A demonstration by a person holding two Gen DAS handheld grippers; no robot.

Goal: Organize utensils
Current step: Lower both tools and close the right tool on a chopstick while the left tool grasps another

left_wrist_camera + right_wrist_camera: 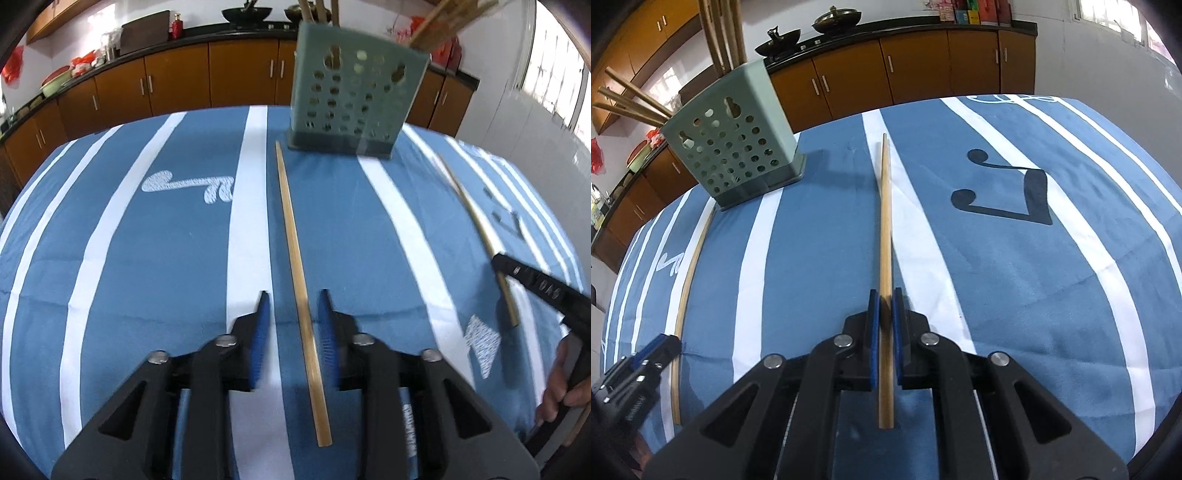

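The left tongs point(293, 295) stand apart, straddling a chopstick point(299, 280) that lies flat on the counter point(184, 258) and runs toward twelve o'clock. Centre the pads on it and close squarely before lifting. The right tongs point(885, 293) are clamped on a second chopstick point(885, 221). Keep it level. The green holder point(738, 147) stands upright at ten o'clock from them, with chopsticks already inside.
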